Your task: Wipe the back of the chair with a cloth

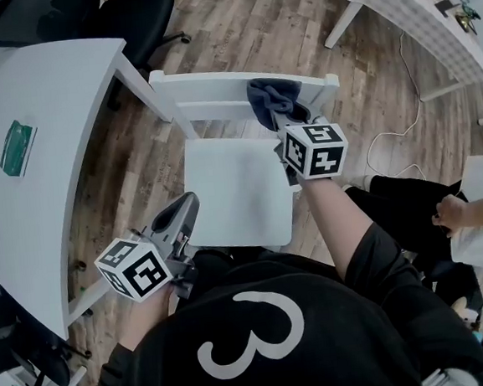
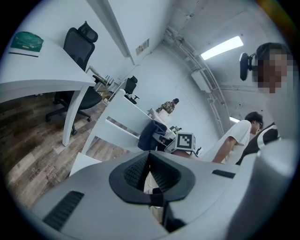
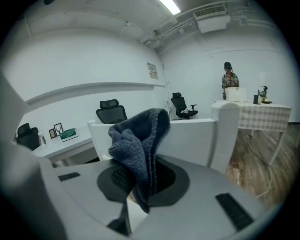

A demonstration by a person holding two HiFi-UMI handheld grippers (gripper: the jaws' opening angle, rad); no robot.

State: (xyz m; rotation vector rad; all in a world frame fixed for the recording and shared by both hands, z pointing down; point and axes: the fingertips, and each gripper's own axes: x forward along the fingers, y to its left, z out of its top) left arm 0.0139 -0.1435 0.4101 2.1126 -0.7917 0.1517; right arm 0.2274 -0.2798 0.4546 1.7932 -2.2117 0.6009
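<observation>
1. Cloth (image 1: 274, 99): dark blue knit, bunched up, lying against the top rail of the chair back (image 1: 215, 85), right of the rail's centre in the head view.
2. Right gripper (image 1: 280, 120): clamped on the cloth. In the right gripper view the fabric (image 3: 140, 140) stands up out of the jaws and flops over, with a tail hanging down between them. The white rail (image 3: 187, 136) is just beyond it.
3. Chair: white, wooden, with a slatted back. The seat (image 1: 237, 188) is bare. The person stands at its front edge and reaches across the seat with the right arm.
4. Left gripper (image 1: 184, 205): closed, with the pads (image 2: 137, 171) meeting at the tips and nothing between them. It is held low by the person's body near the seat's front-left corner, well apart from the cloth and touching nothing.
5. The left gripper view looks across the seat and shows the cloth (image 2: 150, 133) on the rail with the right gripper's marker cube (image 2: 185, 140) just beside it.
6. Surroundings:
   - A white desk (image 1: 42, 121) stands left of the chair with a green packet (image 1: 17, 147) on it.
   - A black office chair (image 1: 83, 17) is behind the desk.
   - A table with a checked cover (image 1: 416, 21) is at upper right.
   - A white cable (image 1: 396, 136) runs over the wood floor (image 1: 235, 20).
   - A second person's hand (image 1: 453, 210) is at the right edge, touching a white sheet.
</observation>
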